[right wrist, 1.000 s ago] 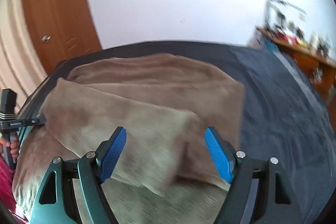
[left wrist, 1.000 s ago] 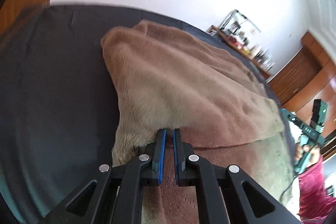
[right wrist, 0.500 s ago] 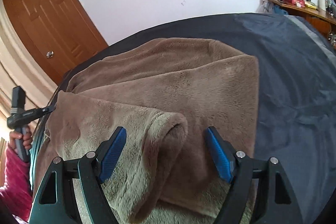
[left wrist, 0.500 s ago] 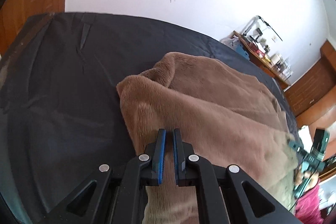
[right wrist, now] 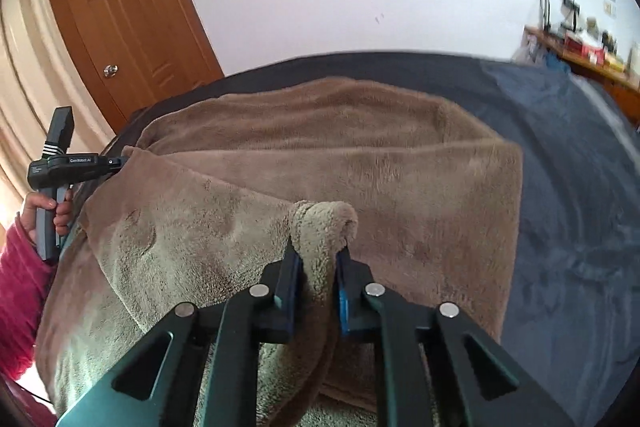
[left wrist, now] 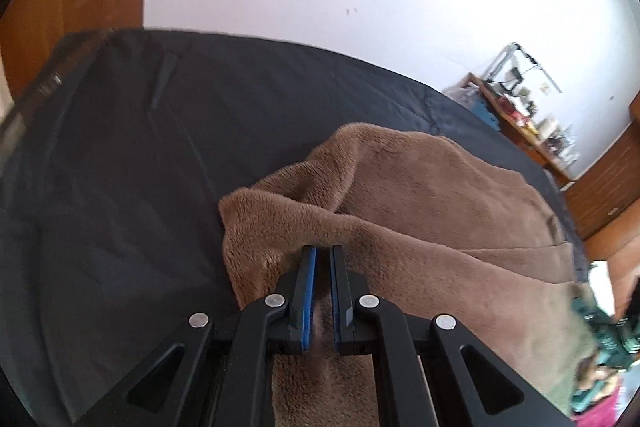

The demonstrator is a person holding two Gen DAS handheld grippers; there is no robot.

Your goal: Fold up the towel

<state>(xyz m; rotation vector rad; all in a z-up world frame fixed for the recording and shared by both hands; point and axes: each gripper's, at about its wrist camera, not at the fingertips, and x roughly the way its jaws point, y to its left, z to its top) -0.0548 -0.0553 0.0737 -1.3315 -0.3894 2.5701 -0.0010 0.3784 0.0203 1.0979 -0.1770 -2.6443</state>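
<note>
A large fluffy brown towel lies partly folded on a dark bed. My left gripper is shut on the towel's near left edge, its blue pads pinching the fabric. In the right wrist view the towel spreads across the bed, and my right gripper is shut on a bunched corner that pokes up between its fingers. The left gripper also shows at the towel's far left corner, held by a hand in a pink sleeve.
The dark bed cover stretches left and ahead, and a blue-grey part lies to the right. A wooden door stands at the back left. A cluttered wooden shelf runs along the right wall.
My right gripper went from wide open to shut on the towel's bunched corner. My left gripper, still shut on the towel, has carried its edge forward over the bed.
</note>
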